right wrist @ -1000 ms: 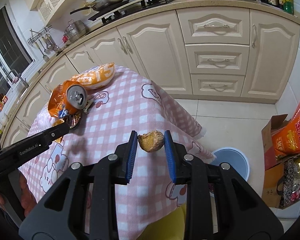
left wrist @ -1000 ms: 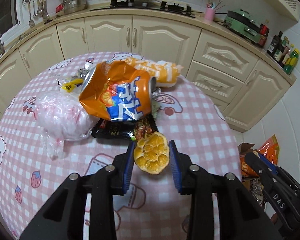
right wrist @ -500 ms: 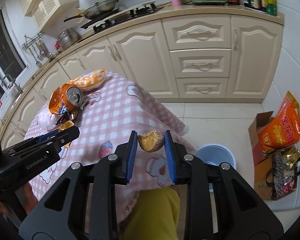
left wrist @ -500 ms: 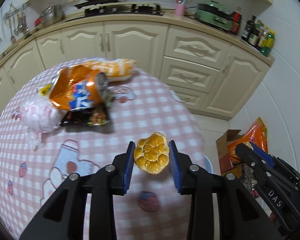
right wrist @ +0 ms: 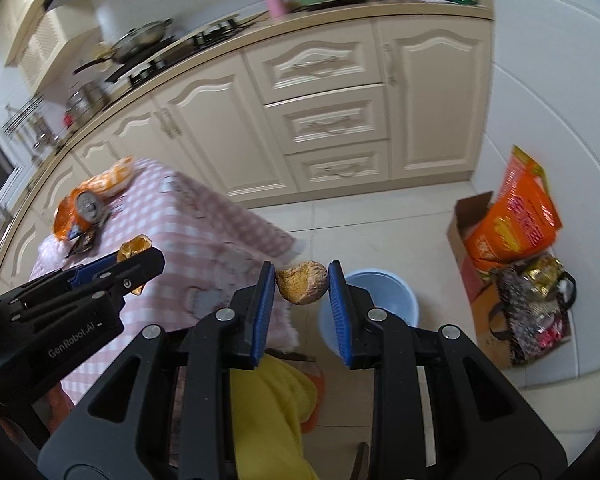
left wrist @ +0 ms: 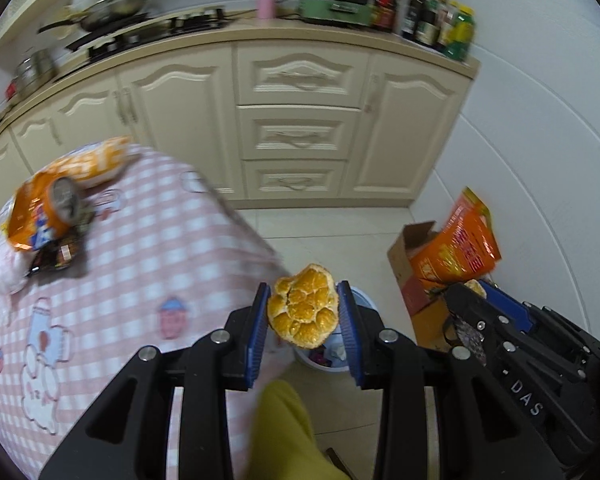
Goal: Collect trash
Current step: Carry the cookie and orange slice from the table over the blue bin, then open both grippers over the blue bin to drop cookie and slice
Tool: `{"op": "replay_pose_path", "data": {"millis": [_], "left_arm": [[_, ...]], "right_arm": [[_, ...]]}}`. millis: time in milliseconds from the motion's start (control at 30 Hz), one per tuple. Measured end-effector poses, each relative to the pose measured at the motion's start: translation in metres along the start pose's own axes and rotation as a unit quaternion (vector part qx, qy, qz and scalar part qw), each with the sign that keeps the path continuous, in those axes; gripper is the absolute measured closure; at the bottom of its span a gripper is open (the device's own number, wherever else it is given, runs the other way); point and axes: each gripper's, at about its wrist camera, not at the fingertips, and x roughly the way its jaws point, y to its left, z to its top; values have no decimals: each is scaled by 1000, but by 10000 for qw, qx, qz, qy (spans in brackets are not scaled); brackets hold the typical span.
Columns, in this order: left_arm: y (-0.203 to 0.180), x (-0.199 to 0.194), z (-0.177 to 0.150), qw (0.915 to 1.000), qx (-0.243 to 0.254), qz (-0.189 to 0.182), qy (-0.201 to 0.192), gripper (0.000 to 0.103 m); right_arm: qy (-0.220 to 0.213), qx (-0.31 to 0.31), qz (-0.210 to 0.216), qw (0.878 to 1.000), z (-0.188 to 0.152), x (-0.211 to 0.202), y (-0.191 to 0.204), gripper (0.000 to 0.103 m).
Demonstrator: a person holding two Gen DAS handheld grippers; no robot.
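The left gripper (left wrist: 303, 307) pinched an orange peel (left wrist: 303, 307) beyond the tabletop (left wrist: 112, 280) edge, above the blue trash bin (left wrist: 354, 300) on the floor. The right gripper (right wrist: 302, 282) pinched a smaller peel piece (right wrist: 302, 282) beside that bin (right wrist: 380, 292). A crushed can (left wrist: 44, 216) lay near the tabletop's far edge.

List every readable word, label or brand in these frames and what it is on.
"DAS": on the right gripper body, left wrist view.
"GenRobot.AI": on the left gripper body, right wrist view.
Orange bag in the cardboard box: large characters, blurred.
Crushed can, bottles: print unreadable.
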Motion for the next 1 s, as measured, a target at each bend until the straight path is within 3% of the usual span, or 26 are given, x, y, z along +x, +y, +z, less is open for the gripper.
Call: {"op": "replay_pose_path", "data": {"millis": [333,567,633,667,867,1000], "left_arm": [[-62,40,6,9984,402,-239,310,70],[-82,68,10,9967,584,-299,480,68],[-84,76,13,9959,647,-309,546,52],[-83,81,13,9957,649,-254,605,37],[-56,92,14,9960,289,-111,834,35],[-35,83,14,9971,85,38,758,35]], "right_arm": [[111,604,-415,9973,-5,1,-72,75],[265,896,-572,9940,-10,11,-103,75],[310,947,-595,9932,-10,15,-109,75],[335,960,-598,9930,-10,18,-110,75],[529,878,-516,9934,-8,37,-102,75],[616,626,-373,9954,2,53,-81,75]]}}
